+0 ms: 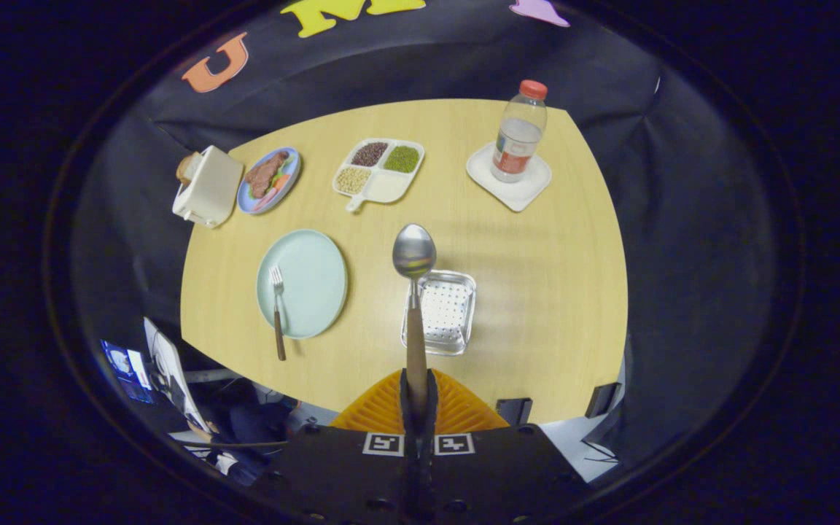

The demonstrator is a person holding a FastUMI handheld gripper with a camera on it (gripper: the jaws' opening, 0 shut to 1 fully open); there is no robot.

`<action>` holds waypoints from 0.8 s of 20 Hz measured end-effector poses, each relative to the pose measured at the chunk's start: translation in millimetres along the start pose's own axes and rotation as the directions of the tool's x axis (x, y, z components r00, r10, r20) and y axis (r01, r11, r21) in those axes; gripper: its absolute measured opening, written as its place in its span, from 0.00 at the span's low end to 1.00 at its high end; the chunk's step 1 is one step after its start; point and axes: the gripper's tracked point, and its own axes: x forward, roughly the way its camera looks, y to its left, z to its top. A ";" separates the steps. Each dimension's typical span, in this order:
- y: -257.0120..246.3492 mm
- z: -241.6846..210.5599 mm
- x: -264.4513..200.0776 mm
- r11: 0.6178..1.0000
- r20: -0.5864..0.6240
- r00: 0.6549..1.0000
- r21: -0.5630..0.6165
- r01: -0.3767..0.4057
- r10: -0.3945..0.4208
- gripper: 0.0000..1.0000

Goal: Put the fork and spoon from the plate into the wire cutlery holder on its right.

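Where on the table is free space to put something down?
Bare wood lies between the cutlery holder and the bottle's coaster. The far row, toaster to divided tray, is crowded. The gripper is shut on the spoon.

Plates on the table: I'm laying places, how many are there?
2: a pale green plate holding the fork, left of the spoon gripped in the fingers; a blue plate of food beside the toaster.
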 end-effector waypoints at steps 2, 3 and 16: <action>-5.7 -11.9 3.8 1.000 -0.043 0.999 0.012 0.002 -0.001 0.00; -7.6 -17.0 6.9 1.000 -0.066 0.998 0.024 0.001 0.001 0.00; -19.7 -15.6 44.7 0.982 -0.183 0.983 0.183 0.050 -0.016 0.04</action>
